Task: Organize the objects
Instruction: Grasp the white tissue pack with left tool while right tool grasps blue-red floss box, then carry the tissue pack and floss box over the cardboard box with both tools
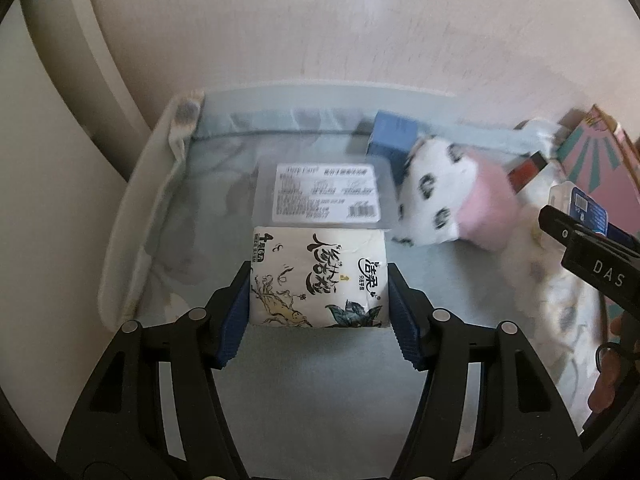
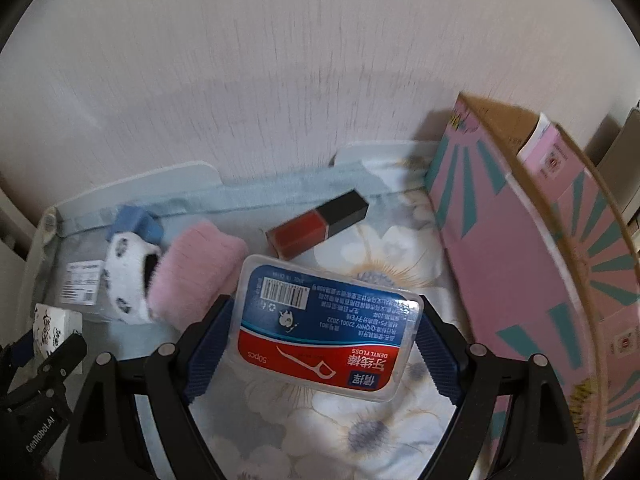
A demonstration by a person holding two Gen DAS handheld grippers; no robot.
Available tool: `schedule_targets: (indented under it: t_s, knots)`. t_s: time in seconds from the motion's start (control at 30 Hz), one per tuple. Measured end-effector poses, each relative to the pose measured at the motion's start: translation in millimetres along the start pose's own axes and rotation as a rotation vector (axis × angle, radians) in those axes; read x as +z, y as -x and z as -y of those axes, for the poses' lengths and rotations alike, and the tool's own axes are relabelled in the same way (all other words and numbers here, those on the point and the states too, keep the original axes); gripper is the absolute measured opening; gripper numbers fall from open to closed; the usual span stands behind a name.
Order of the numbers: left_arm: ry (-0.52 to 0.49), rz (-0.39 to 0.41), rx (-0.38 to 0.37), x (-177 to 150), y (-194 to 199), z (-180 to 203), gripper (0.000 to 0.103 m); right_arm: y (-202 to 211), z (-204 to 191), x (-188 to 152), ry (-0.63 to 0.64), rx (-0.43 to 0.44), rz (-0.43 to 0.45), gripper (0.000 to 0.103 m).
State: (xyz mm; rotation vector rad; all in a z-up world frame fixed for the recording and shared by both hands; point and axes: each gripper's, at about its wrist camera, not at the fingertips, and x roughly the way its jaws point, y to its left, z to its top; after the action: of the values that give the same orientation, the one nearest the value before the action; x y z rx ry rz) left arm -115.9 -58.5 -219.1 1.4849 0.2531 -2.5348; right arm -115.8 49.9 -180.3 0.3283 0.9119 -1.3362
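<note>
Gripping a small pack of tissues [image 1: 320,278], the left gripper [image 1: 320,300] had its blue pads pressed against both short sides of the white wrapper, which was printed with black calligraphy and a floral drawing. That pack rested on a bed covered by a pale blue floral sheet [image 1: 312,392], toward the sheet's left edge. Just beyond it lay a flat clear packet with a white printed label [image 1: 324,196], touching or nearly touching the pack's far side. Further back, near the far edge by the wall, sat a small blue box [image 1: 390,138], with a fluffy white sock with black spots and a pink cuff [image 1: 444,200] lying against it.

Closed on a clear plastic box of dental floss picks [image 2: 326,330], the right gripper [image 2: 322,344] held it by its two sides, tilted, above the flowered sheet; its blue and red label read upside down. Behind it lay a red and black lipstick box [image 2: 318,226], beside the sock's pink cuff. Along the bed's right edge stood an open cardboard box printed in pink and teal [image 2: 516,248], set against the wall.
</note>
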Motion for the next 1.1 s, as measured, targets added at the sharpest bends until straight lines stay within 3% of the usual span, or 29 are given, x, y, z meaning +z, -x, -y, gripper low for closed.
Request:
schedule_targets:
  t_s: [0.17,0.33,0.47,0.5,0.8,1.1]
  knots:
    - [-0.001,0.052,-0.007,14.3,38.0,-2.5,0.059,31.6,-7.2,10.7,0.079,0.081,0.056,0.084]
    - [-0.008,0.111,-0.011,17.8,79.9,24.7,0.059,93.4,-3.8,14.5,0.176,0.168,0.126,0.084]
    - [-0.01,0.15,-0.029,18.0,117.7,38.5,0.059,115.6,-2.7,12.0,0.234,0.229,0.164,0.084]
    - [-0.012,0.156,-0.031,17.0,127.6,41.2,0.059,121.1,-3.3,10.1,0.274,0.255,0.21,0.084]
    - [-0.021,0.186,-0.066,15.0,160.1,53.2,0.059,143.4,-1.0,3.0,0.287,0.293,0.25,0.084]
    - [-0.083,0.216,-0.117,29.5,173.2,84.7,0.059,157.2,40.0,6.2,0.232,0.244,0.275,0.084]
